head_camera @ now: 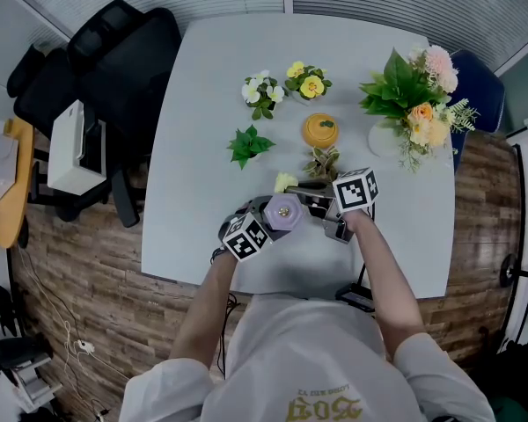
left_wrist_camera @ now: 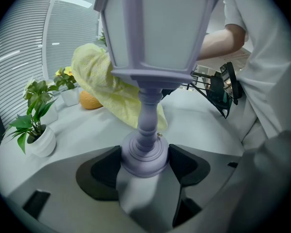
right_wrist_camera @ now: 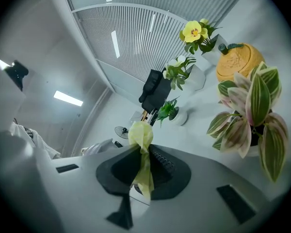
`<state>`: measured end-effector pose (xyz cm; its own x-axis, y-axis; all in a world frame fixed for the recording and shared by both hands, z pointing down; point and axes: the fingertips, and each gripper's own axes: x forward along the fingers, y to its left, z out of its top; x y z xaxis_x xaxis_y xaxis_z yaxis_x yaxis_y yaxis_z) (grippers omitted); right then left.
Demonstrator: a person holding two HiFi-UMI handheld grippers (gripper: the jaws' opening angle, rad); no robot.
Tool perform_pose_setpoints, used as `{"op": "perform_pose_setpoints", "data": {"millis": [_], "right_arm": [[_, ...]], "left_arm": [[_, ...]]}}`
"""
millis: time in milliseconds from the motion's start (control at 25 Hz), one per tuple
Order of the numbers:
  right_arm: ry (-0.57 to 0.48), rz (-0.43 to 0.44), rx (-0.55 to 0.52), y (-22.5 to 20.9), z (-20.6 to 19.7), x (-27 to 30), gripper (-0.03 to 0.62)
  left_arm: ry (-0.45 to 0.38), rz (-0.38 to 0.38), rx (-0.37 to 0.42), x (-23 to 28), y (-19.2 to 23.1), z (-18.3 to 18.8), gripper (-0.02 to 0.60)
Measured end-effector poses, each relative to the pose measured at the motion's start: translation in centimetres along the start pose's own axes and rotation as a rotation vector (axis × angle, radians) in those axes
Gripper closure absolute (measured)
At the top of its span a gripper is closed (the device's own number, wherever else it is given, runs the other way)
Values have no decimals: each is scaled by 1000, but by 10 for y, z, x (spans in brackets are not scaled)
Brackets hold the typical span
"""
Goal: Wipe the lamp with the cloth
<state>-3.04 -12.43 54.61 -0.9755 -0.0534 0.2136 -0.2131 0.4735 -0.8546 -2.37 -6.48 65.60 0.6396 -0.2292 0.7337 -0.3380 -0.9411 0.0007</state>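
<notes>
A lilac lantern-shaped lamp [head_camera: 283, 212] stands on the white table [head_camera: 202, 104] near its front edge. My left gripper [left_wrist_camera: 144, 161] is shut on the lamp's round base [left_wrist_camera: 143, 154]; the lamp's shade [left_wrist_camera: 155, 28] fills the top of the left gripper view. My right gripper [right_wrist_camera: 141, 171] is shut on a pale yellow cloth [right_wrist_camera: 142, 154], which shows bunched between its jaws. In the left gripper view the cloth [left_wrist_camera: 106, 84] hangs against the far side of the lamp, below the shade. In the head view the cloth [head_camera: 284, 182] peeks out behind the lamp, with the right gripper [head_camera: 321, 202] just right of it.
Small potted plants [head_camera: 249, 145] [head_camera: 262, 91] [head_camera: 307, 82] and an orange pumpkin pot [head_camera: 320, 130] stand further back on the table. A striped-leaf plant [right_wrist_camera: 252, 106] is close to the right gripper. A large bouquet [head_camera: 418, 99] sits at the right. Black chairs [head_camera: 114, 60] stand at the left.
</notes>
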Motion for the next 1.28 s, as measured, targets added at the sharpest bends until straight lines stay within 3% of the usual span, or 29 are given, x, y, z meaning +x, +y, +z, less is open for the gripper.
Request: {"op": "perform_pose_setpoints", "data": {"millis": [1280], "right_arm": [[-48, -17, -26, 14, -2, -28, 542]], "left_arm": [[2, -1, -3, 0, 1, 1, 273]]}}
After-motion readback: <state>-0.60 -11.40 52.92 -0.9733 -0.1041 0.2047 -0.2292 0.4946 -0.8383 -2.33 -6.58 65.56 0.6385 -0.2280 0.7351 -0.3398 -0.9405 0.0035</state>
